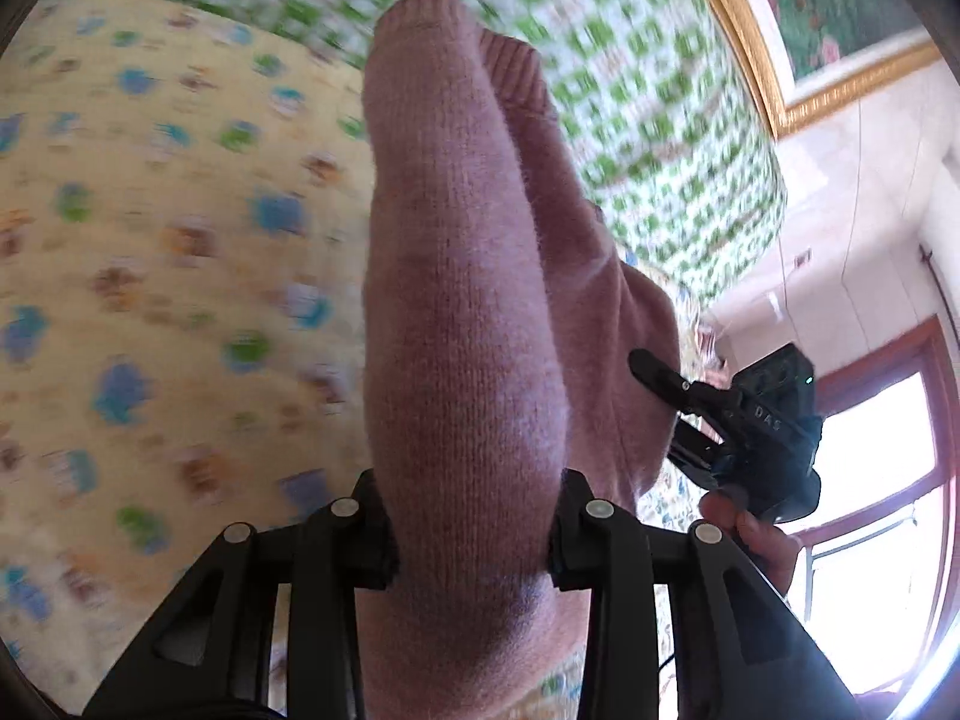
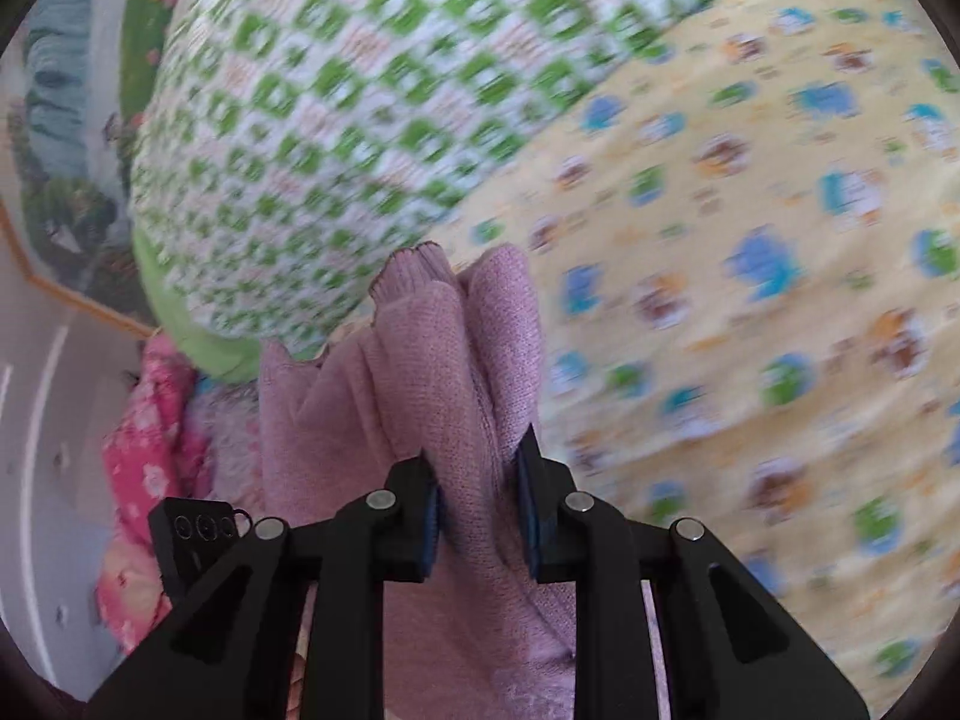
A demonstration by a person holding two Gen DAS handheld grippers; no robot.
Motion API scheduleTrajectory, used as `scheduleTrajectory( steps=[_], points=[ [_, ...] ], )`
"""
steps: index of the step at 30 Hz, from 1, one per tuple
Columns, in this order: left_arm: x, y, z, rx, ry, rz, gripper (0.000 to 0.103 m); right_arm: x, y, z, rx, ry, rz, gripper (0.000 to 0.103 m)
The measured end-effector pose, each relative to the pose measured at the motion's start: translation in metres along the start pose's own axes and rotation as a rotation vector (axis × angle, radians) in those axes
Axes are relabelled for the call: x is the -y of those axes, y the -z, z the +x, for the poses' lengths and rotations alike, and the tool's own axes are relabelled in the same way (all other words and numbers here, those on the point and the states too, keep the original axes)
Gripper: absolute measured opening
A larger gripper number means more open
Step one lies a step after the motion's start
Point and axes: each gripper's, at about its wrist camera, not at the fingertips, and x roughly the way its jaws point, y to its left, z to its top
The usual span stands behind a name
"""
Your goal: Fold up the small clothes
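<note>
Bedroom setting: yellow cartoon-print bedsheet [image 1: 150,252], green-checked quilt [image 2: 312,120] heaped behind, framed painting [image 1: 840,18] on the wall; all motion-blurred.

Item: pink knit sweater [image 1: 456,312], lifted off the sheet, bunched lengthwise, long axis running straight ahead from my tools toward the quilt, ribbed cuff [image 1: 420,18] farthest out.

Left gripper [image 1: 474,534]: pinching a thick roll of knit.

Right gripper [image 2: 480,516]: pinching a narrower fold; body visible to my left tool's right, close alongside.

Judgement: both hands equally near; laying flat requires drawing them apart sideways, across that axis.
</note>
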Motion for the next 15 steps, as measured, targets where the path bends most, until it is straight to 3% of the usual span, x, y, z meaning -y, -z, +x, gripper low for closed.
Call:
scheduleTrajectory(
  steps=[3,8,15],
  points=[
    [-0.025,-0.001,-0.033,0.021,-0.008,-0.058,0.035,-0.020,0.011,0.028,-0.059,-0.047,-0.016,0.022],
    [-0.071,-0.007,-0.059,0.053,-0.058,-0.103,0.035,-0.033,0.017,0.071,-0.126,-0.033,-0.054,0.022],
    [-0.112,-0.019,-0.033,0.024,-0.127,-0.115,0.035,-0.026,0.004,0.121,-0.170,0.063,-0.105,0.022]
  ],
)
